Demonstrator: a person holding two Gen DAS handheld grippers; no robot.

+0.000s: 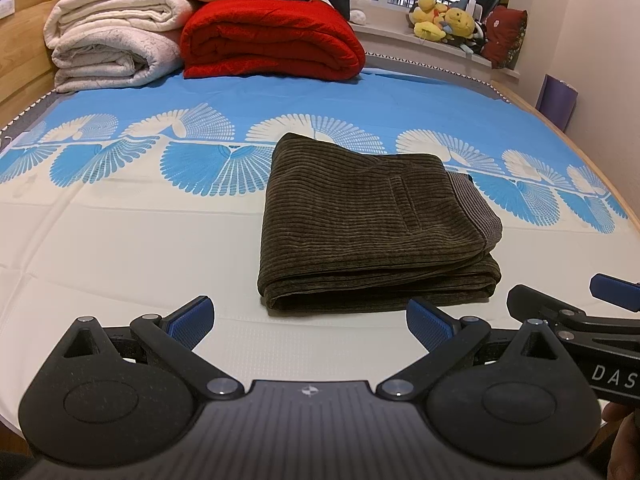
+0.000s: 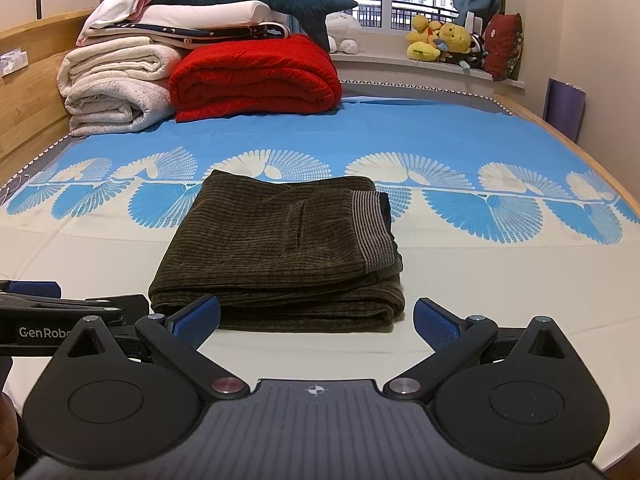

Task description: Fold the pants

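**Pants folded on bed, both claws clear: final check and tidy**

Left wrist view: left gripper (image 1: pixel 310 318) has its jaws spread wide, holding nothing, hovering over the bed sheet (image 1: pixel 120 240) just short of the near fold. Pants (image 1: pixel 372 220) lie at 12 to 1 o'clock from the claw, a compact stack near the middle of the bed. Right gripper (image 1: pixel 560 296) pokes in at 3 o'clock, beside the stack's near right corner, apparently not touching. Judgement: folding looks done. To finish well, keep the jaws off the cloth and lift straight away so no pad snags the near edge; if tidying, square the striped waistband (image 1: pixel 486 208), which juts out at the right.

Right wrist view: right gripper (image 2: pixel 316 320) is also wide and empty, with the pants (image 2: pixel 272 240) dead ahead at 12 o'clock, the near edge just beyond the fingertips. Left gripper (image 2: pixel 60 300) shows at 9 o'clock. The pants are dark olive-brown wide-rib corduroy, several layers thick, with a welt pocket on top and rounded, soft fold edges. Lower layers stick out slightly at the near right. Folded red blanket (image 2: pixel 256 80) sits far back at 11 o'clock, well apart.
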